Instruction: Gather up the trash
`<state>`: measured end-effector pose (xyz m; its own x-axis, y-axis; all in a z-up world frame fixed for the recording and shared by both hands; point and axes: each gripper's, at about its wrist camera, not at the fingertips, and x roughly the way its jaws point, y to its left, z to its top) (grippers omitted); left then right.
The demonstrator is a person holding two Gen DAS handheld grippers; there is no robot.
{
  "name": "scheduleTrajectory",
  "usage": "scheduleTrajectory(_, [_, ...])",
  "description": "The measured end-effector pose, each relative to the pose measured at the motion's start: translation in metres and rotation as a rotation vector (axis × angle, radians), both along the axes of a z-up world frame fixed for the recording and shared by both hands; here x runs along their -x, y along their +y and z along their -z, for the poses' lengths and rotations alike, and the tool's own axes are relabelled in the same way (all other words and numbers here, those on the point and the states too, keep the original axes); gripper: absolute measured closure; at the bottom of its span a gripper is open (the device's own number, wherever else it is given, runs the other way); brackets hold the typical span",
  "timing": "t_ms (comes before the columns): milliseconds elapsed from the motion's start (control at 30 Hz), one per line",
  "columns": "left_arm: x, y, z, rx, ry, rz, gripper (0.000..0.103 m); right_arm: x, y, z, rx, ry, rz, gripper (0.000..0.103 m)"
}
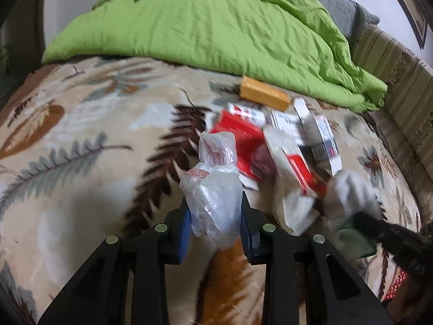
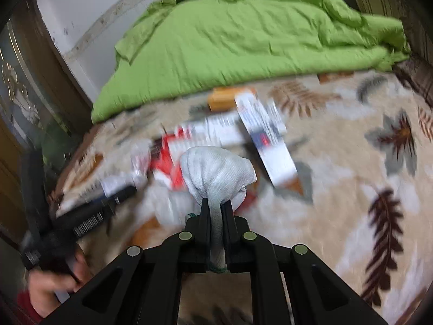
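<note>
- The left gripper has its fingers pinching a crumpled clear plastic bag with red print; the bag stands up out of the grip, above the leaf-patterned blanket on the bed.
- The right gripper has its fingers pressed together on the neck of a white knitted cloth, which bulges into a rounded bundle just past the fingertips. In the left wrist view that bundle shows blurred at the right, close to the pile of boxes.
- In the right wrist view a hand with a red sleeve grips the black body of the other tool at the lower left.
- Just beyond both grippers lies the trash: a red carton and a white-and-red box leaning on each other, with a long white box carrying dark print lying slantwise at the right of the heap. The pile is blurred, so the labels cannot be read.
- Behind the heap, apart from it, an orange box rests on the blanket near the edge of the quilt.
- Farthest back, a rumpled green quilt covers the rest of the bed.
</note>
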<state>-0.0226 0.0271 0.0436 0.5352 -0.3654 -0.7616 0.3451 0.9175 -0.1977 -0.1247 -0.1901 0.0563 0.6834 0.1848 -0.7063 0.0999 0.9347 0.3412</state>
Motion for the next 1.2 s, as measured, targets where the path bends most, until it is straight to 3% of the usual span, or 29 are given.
scheduleTrajectory(100, [0.000, -0.005, 0.007, -0.005, 0.033, 0.008, 0.073, -0.003, -0.003, 0.012, -0.021, 0.047, -0.014, 0.095])
scheduleTrajectory(200, [0.000, -0.008, 0.010, -0.019, 0.037, 0.002, 0.072, -0.007, 0.000, 0.012, 0.021, 0.043, -0.035, 0.093])
scheduleTrajectory(533, [-0.006, -0.006, 0.016, 0.004, 0.070, -0.017, 0.061, -0.007, 0.002, 0.013, 0.023, 0.045, -0.019, 0.080])
scheduleTrajectory(600, [-0.006, -0.006, 0.015, 0.008, 0.060, -0.019, 0.059, -0.006, 0.002, 0.011, 0.024, 0.036, -0.012, 0.070])
scheduleTrajectory(733, [-0.007, -0.008, 0.011, 0.000, 0.029, -0.029, 0.054, -0.005, 0.002, 0.011, 0.029, 0.031, -0.005, 0.063])
scheduleTrajectory(833, [-0.013, -0.010, 0.016, -0.010, 0.037, -0.032, 0.058, -0.008, 0.004, 0.014, 0.039, 0.043, -0.009, 0.063])
scheduleTrajectory(867, [-0.014, -0.010, 0.017, -0.008, 0.043, -0.032, 0.069, -0.010, 0.004, 0.017, 0.026, 0.057, -0.019, 0.064])
scheduleTrajectory(900, [-0.013, -0.011, 0.018, -0.012, 0.044, -0.028, 0.070, -0.011, 0.004, 0.020, 0.023, 0.067, -0.022, 0.075])
scheduleTrajectory(1000, [-0.008, -0.012, 0.013, -0.027, 0.008, -0.028, 0.070, -0.010, 0.006, 0.019, 0.050, 0.057, -0.028, 0.083])
scheduleTrajectory(1200, [0.008, -0.010, -0.007, -0.011, -0.080, -0.011, 0.070, 0.002, 0.007, -0.004, 0.071, -0.074, -0.020, 0.085])
